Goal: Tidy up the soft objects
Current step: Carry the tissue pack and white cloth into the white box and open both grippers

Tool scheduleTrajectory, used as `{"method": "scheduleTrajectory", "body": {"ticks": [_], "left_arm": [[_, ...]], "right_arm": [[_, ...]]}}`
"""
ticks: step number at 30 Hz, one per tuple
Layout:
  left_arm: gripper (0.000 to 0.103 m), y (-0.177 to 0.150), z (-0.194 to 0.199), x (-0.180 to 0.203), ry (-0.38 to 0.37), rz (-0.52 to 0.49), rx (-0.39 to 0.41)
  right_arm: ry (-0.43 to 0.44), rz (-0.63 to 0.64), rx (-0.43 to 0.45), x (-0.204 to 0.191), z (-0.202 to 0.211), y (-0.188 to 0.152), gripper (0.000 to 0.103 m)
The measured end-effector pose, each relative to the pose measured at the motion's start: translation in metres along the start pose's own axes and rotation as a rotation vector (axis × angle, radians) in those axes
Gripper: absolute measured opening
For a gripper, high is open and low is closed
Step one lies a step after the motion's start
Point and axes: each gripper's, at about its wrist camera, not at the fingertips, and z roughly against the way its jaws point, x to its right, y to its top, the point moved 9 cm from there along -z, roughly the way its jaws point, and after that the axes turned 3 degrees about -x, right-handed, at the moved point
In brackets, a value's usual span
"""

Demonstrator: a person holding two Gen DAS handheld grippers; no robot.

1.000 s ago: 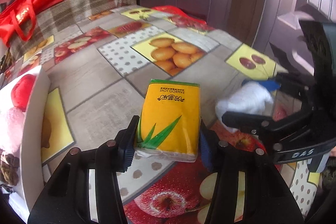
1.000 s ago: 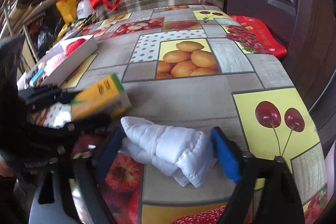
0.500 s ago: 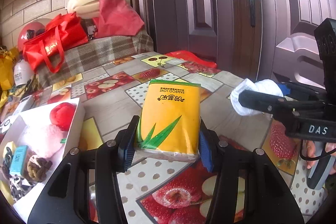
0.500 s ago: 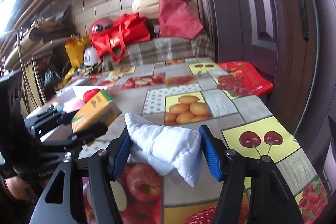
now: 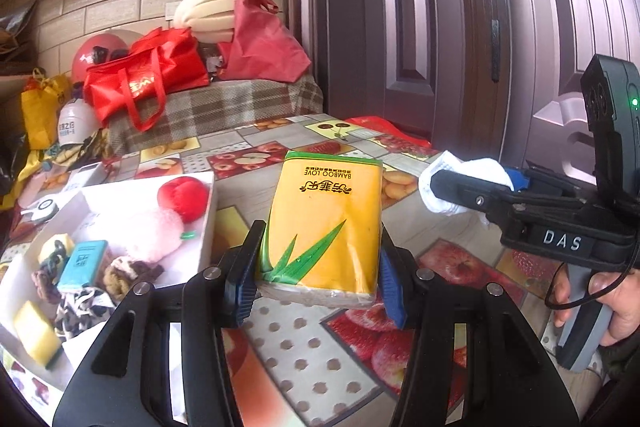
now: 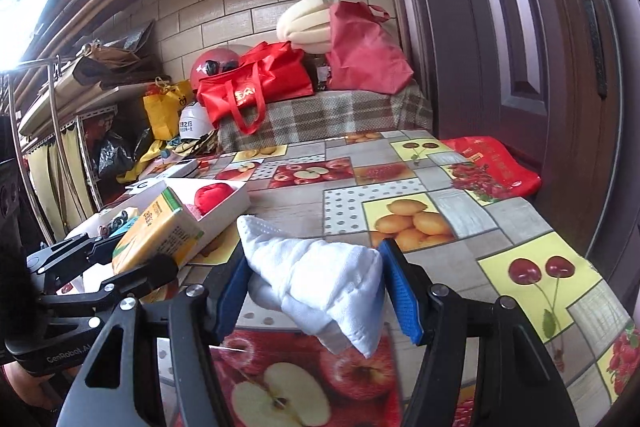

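My left gripper (image 5: 316,287) is shut on a yellow and green tissue pack (image 5: 324,223) and holds it above the table; the pack also shows in the right wrist view (image 6: 160,235). My right gripper (image 6: 316,291) is shut on a folded white cloth (image 6: 320,283), lifted off the table; the cloth shows in the left wrist view (image 5: 464,175) at the right. A white box (image 5: 208,223) to the left holds a red plush ball (image 5: 182,193), a pink fluffy thing (image 5: 150,233), scrunchies, a blue card and a yellow sponge (image 5: 36,335).
The table wears a fruit-print cloth (image 6: 400,187). At its far end a plaid-covered bench (image 6: 320,115) carries red bags (image 6: 256,83), a red helmet and foam. A dark door (image 6: 520,47) stands at the right. Shelves with clutter stand at the left.
Both grippers have risen from the table with their loads, the views tilting up. The white box has come into the left wrist view. Both stay shut.
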Motion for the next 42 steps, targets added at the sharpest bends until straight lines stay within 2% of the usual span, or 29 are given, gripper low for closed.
{"method": "scheduleTrajectory", "body": {"ticks": [10, 15, 22, 31, 34, 42], "left_arm": [[0.051, -0.007, 0.022, -0.017, 0.037, -0.012, 0.034], [0.051, -0.013, 0.031, -0.036, 0.063, -0.001, 0.023], [0.051, -0.021, 0.044, -0.097, 0.171, 0.055, 0.016], [0.051, -0.036, 0.066, -0.183, 0.312, 0.194, 0.025], [0.051, -0.040, 0.065, -0.196, 0.329, 0.233, 0.017], [0.051, -0.039, 0.057, -0.211, 0.378, 0.241, 0.004]], "right_arm": [[0.011, 0.045, -0.002, -0.028, -0.007, -0.003, 0.063], [0.024, 0.062, -0.008, -0.041, -0.013, -0.004, 0.063], [0.055, 0.124, -0.010, -0.072, -0.026, -0.003, 0.063], [0.095, 0.199, -0.006, -0.117, -0.046, -0.001, 0.064], [0.109, 0.209, -0.012, -0.128, -0.051, -0.001, 0.064], [0.146, 0.226, -0.032, -0.153, -0.070, 0.001, 0.064]]}}
